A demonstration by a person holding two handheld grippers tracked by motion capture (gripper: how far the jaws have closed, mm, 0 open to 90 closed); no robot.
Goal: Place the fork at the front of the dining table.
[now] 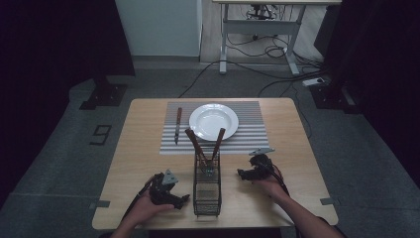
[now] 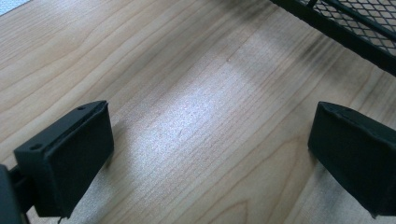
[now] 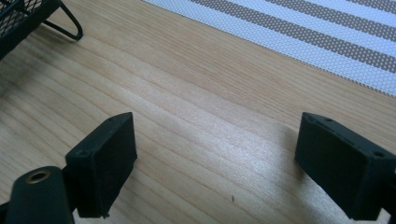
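A black wire caddy (image 1: 207, 184) stands near the table's front edge with two brown-handled utensils (image 1: 199, 147) leaning out of it. Behind it a white plate (image 1: 213, 121) rests on a striped placemat (image 1: 247, 130), and a knife (image 1: 177, 126) lies on the mat to the plate's left. My left gripper (image 1: 184, 199) rests on the wood just left of the caddy, jaws wide apart with bare table between them (image 2: 210, 149). My right gripper (image 1: 241, 173) lies right of the caddy, open too, only wood between its pads (image 3: 215, 163).
The caddy's mesh wall (image 2: 355, 23) runs close past the left gripper's far side. One wire foot of the caddy (image 3: 70, 28) and the placemat's edge (image 3: 299, 42) lie beyond the right gripper. Dark floor surrounds the wooden table (image 1: 143, 153).
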